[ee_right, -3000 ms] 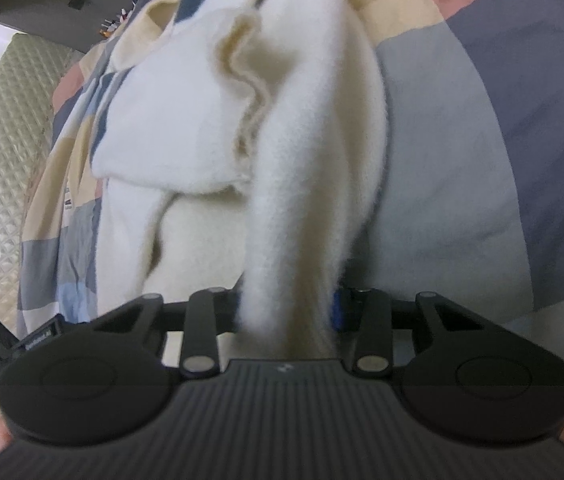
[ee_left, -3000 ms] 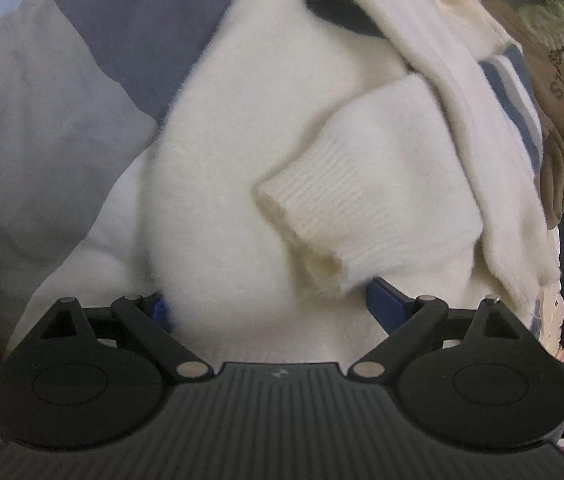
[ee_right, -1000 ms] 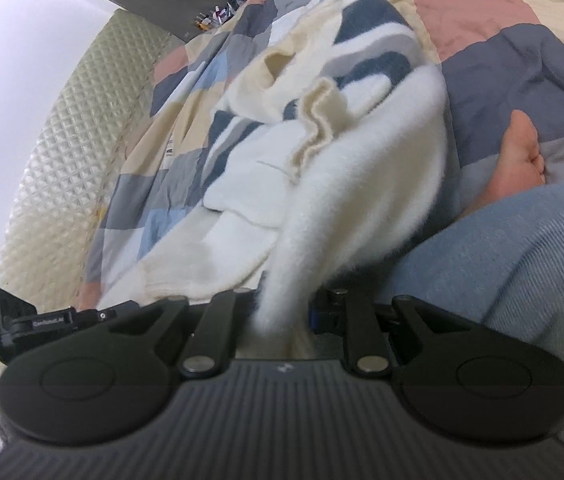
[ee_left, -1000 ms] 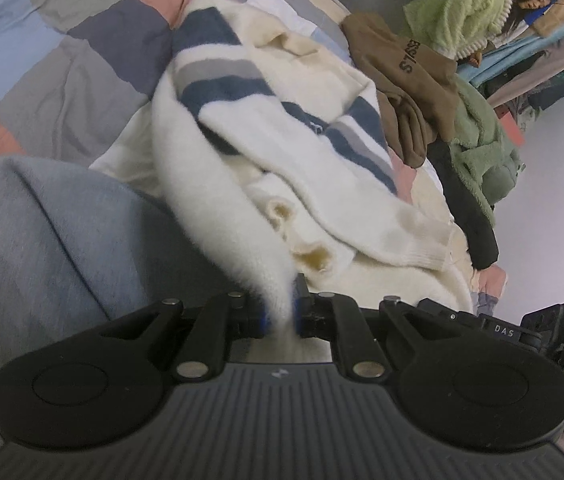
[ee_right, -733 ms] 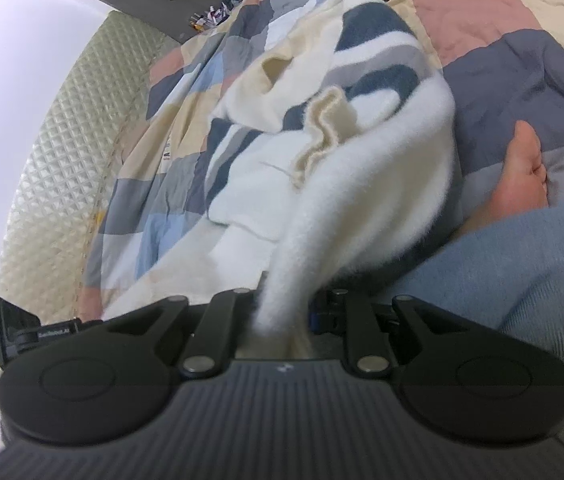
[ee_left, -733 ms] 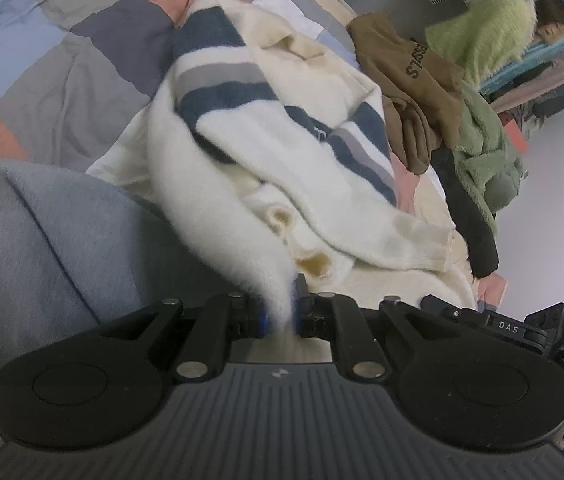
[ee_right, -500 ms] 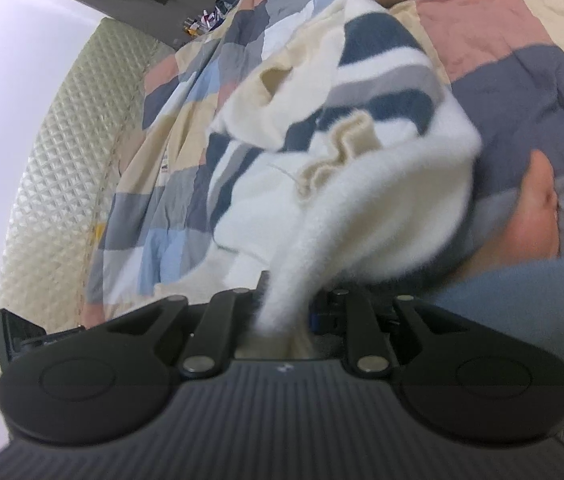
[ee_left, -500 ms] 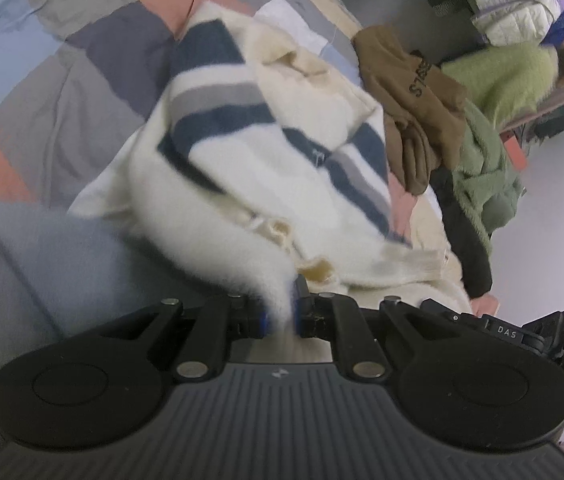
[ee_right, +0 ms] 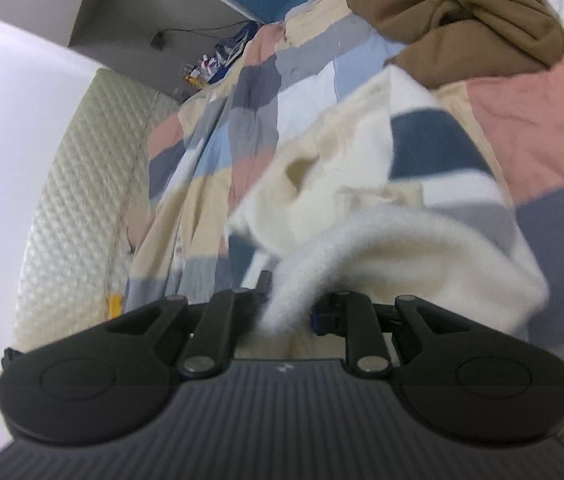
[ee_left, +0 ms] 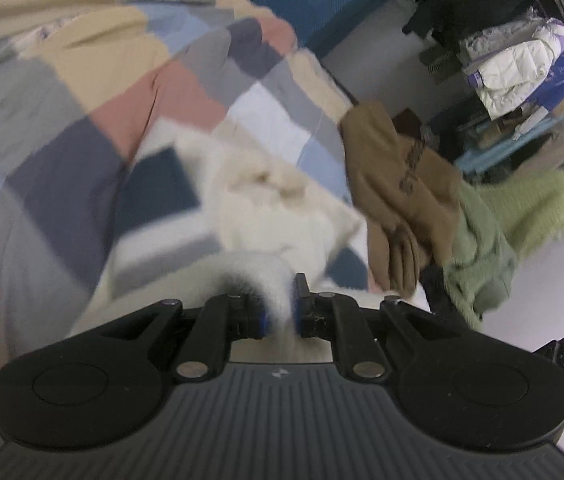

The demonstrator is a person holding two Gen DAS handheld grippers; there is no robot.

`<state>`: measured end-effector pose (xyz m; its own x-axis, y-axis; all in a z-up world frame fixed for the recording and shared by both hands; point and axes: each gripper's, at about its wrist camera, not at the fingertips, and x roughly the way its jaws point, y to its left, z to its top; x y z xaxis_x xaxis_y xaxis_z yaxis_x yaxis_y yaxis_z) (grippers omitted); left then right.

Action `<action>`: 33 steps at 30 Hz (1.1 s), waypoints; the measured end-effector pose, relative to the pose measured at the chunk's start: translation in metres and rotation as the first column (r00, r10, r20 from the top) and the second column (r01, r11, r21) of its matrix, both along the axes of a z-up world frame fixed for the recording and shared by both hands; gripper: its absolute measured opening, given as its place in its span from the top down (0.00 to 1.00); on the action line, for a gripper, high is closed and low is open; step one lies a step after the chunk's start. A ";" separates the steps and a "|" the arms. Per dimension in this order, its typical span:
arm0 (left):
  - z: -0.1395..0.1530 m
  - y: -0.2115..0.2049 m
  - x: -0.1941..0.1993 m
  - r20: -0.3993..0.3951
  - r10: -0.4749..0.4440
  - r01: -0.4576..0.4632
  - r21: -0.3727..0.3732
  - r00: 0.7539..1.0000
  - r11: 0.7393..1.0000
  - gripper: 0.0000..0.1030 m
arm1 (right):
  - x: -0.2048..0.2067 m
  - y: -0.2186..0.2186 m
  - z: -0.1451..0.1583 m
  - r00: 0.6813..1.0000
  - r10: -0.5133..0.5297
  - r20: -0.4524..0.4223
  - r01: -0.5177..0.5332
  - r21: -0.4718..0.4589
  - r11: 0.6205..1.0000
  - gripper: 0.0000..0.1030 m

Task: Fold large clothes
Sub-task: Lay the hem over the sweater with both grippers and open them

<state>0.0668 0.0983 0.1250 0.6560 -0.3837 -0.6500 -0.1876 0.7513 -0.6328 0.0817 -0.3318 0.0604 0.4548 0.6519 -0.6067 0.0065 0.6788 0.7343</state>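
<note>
Both grippers have hold of the same cream sweater. Left gripper has its jaws drawn nearly together on a fuzzy white fold of the sweater, which rises between the blue-tipped pads and curls over to the left. Right gripper is clamped on a thicker roll of the same white knit; its jaws stand slightly wider apart than the left pair, and the roll arches up and to the right before dropping back into the body of the garment.

From the grippers the sweater spreads away over a patchwork quilt of grey, pink, tan, blue and white squares. Navy and grey stripes cross its far part, and a rumpled cream opening, probably the neckline though the motion blur makes that uncertain, sits near the middle of the garment.

Beyond the sweater lies a brown hoodie with dark lettering, crumpled on the quilt near the sweater's far edge. In the left wrist view a pale green fleece garment lies just beside the hoodie, at the edge of the bed, and a rack of piled clothes stands further back against the wall. In the right wrist view a quilted cream headboard runs along the left side of the bed.
</note>
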 end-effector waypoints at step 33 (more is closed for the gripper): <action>-0.152 0.018 0.230 0.125 -0.024 0.003 0.166 0.992 0.986 0.41 | 0.221 0.062 -0.131 0.993 0.018 0.118 -0.006 -0.101 0.995 0.62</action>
<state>0.2972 0.1162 -0.0267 0.7323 -0.2876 -0.6173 -0.1031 0.8491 -0.5180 0.3031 -0.2693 -0.0709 0.5203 0.5961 -0.6115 -0.0851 0.7487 0.6575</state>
